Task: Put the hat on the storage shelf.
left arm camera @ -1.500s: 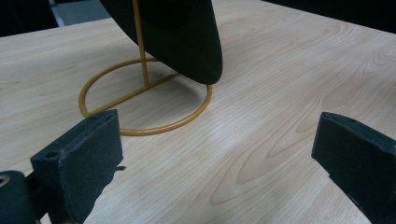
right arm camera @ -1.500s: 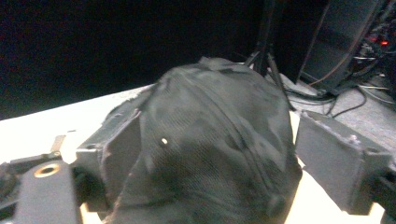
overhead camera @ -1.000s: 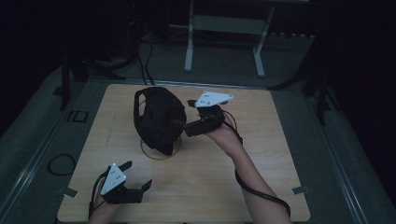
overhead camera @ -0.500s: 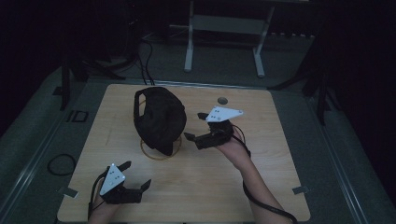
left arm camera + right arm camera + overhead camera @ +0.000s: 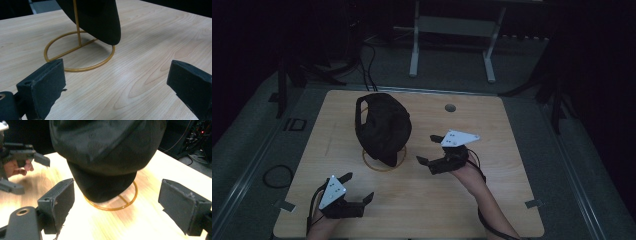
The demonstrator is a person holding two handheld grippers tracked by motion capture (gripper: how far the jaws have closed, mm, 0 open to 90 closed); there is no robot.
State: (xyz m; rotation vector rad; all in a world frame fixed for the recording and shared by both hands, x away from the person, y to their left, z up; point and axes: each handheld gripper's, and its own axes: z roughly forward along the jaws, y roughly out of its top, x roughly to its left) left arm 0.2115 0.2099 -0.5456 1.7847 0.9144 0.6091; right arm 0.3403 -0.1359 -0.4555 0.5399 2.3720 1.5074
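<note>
Black cap (image 5: 383, 127) perched on a thin gold stand (image 5: 384, 162), left of the middle of the wooden table (image 5: 492, 200) — brim hanging down toward the ring base. Right gripper (image 5: 428, 151) just to the right of the cap, jaws spread wide, holding nothing, clear of the fabric. Left gripper (image 5: 359, 187) near the front edge, well apart from the stand — jaws wide open too, nothing between them.
</note>
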